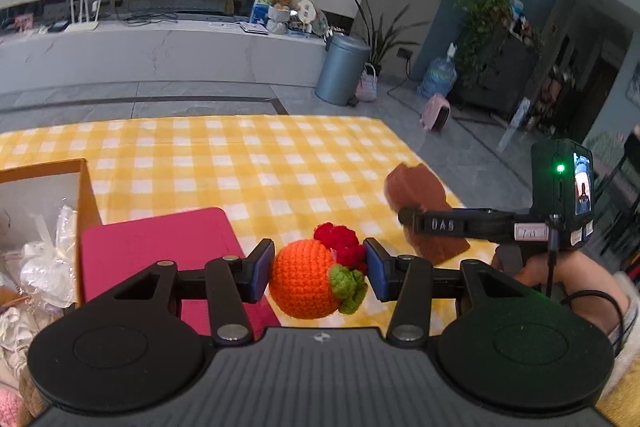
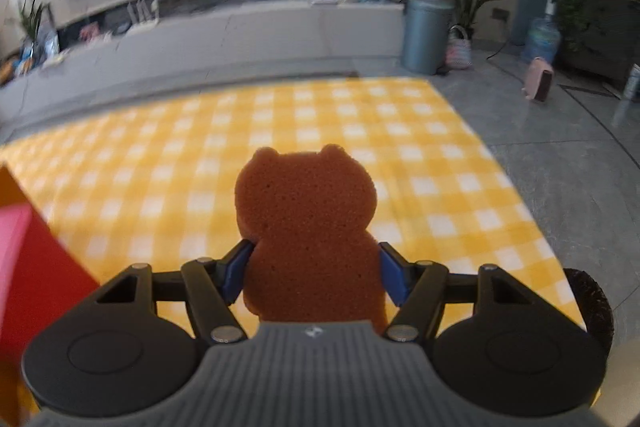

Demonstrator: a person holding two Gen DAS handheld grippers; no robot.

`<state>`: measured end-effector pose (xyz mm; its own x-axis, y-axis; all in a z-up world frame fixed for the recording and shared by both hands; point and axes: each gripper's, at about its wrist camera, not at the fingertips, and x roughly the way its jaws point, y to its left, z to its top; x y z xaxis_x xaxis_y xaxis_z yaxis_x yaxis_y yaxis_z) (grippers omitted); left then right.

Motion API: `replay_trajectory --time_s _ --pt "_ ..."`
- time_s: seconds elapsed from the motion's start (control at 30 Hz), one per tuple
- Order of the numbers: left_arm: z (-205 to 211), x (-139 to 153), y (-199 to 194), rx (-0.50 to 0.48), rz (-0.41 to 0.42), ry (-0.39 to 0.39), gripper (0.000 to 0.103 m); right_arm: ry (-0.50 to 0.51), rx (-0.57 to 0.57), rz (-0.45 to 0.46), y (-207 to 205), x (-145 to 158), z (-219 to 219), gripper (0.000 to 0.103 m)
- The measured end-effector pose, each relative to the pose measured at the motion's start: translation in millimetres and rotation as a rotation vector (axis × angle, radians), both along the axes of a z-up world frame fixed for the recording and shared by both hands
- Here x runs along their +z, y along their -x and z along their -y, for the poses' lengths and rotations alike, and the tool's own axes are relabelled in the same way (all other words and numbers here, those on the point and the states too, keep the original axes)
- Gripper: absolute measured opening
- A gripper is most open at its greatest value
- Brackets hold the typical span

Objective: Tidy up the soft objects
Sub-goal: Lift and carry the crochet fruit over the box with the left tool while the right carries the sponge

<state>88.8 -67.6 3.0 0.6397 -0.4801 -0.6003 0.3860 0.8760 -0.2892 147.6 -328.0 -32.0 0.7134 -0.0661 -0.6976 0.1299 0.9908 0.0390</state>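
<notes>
My left gripper point(image 1: 319, 269) is shut on a crocheted orange fruit point(image 1: 306, 279) with red and green tufts, held above a yellow checked tablecloth point(image 1: 248, 163). Its blue pads point(image 1: 262, 267) press both sides of the toy. A brown bear-shaped sponge point(image 2: 306, 227) stands upright between the blue pads point(image 2: 236, 273) of my right gripper point(image 2: 312, 275), which is shut on its lower body. In the left wrist view the same sponge point(image 1: 420, 199) and the right gripper point(image 1: 440, 227) appear at the right, with a person's hand point(image 1: 560, 275) behind them.
An orange-walled box point(image 1: 86, 195) at the left holds white plastic wrapping and soft items. A pink lid or board point(image 1: 160, 247) lies beside it, also seen as pink board point(image 2: 28, 267). Beyond the table are a grey bin point(image 1: 340, 71), plants and a TV bench.
</notes>
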Motion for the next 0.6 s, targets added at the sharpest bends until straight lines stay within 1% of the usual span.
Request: replay_trajectory --time_s 0.07,0.13,0.23,0.3,0.4,0.47,0.53,0.6 --pt "-10.3 6.5 -1.3 0.008 0.011 0.023 0.055 -0.017 -0.025 0.033 -6.4 13.1 -5.0 0.066" --pt "-22.4 13.6 -1.8 0.034 0.041 0.029 0.055 -0.012 -0.037 0.065 -14.7 26.7 -15.8 0.066" --pt "-49.4 23.2 -3.8 0.115 0.079 0.031 0.055 0.003 -0.051 0.111 -28.8 46.8 -38.4 0.066" --pt "-70.6 28.2 -5.3 0.185 0.097 0.035 0.055 0.003 -0.035 0.147 -37.7 61.0 -58.0 0.066" --pt "-102.9 33.1 -8.8 0.293 0.118 0.036 0.055 0.027 0.025 0.19 -49.5 80.0 -94.7 0.066" --pt "-122.4 36.0 -10.3 0.364 0.13 0.023 0.055 0.024 0.077 0.209 -54.5 90.0 -121.2 0.066" --pt "-137.0 37.1 -9.1 0.428 0.153 -0.015 0.055 -0.002 0.144 0.215 -57.2 98.4 -148.1 0.066" --pt "-147.7 36.5 -7.2 0.486 0.169 -0.076 0.055 -0.04 0.211 0.21 -58.6 104.2 -173.3 0.066"
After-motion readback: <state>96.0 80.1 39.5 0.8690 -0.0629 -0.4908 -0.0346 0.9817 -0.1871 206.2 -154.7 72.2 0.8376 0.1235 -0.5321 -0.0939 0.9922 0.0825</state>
